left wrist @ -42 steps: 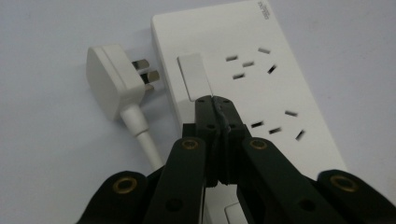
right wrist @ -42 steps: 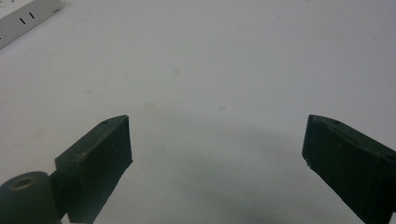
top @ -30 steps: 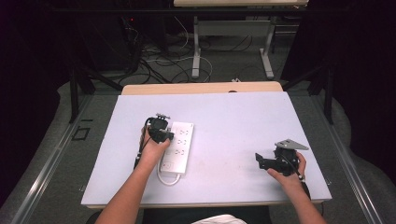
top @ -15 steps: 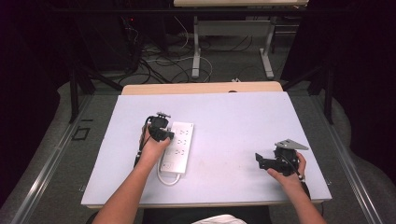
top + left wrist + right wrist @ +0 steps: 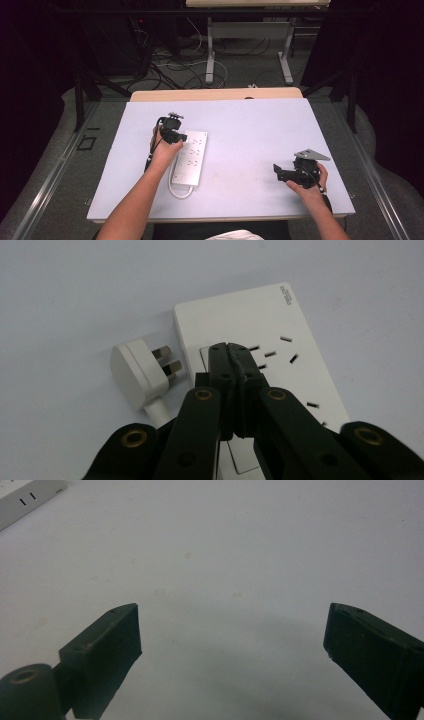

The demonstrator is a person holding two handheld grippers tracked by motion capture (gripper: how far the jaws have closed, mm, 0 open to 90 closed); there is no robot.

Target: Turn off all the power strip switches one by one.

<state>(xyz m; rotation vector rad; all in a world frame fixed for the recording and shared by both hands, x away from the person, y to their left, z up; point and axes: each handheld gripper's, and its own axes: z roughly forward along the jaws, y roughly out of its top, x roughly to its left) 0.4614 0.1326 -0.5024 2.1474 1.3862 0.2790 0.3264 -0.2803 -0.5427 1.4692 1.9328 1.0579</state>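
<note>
The pale counter carries a white power strip left of its middle. The strip lies flat, socket face up, so its slots and switches can be reached from above. Its long axis runs from the person's side toward the far edge, tilted slightly right at the far end, and its cord loops out of the near end.

The left claw hangs over the far part of the strip. In the left gripper view the left claw has its jaws pressed together with nothing between them, tips down on the strip's face beside a switch, probably to press it.

The right claw rests near the counter's right edge, well apart from the strip. Its jaws are spread wide over bare surface, likely parked while the left hand works.

Smallest is the white plug, lying on its side just beside the strip's long edge. Its metal prongs point toward the strip, its cord leaving the opposite end, so it sits unplugged yet handy for the sockets.
</note>
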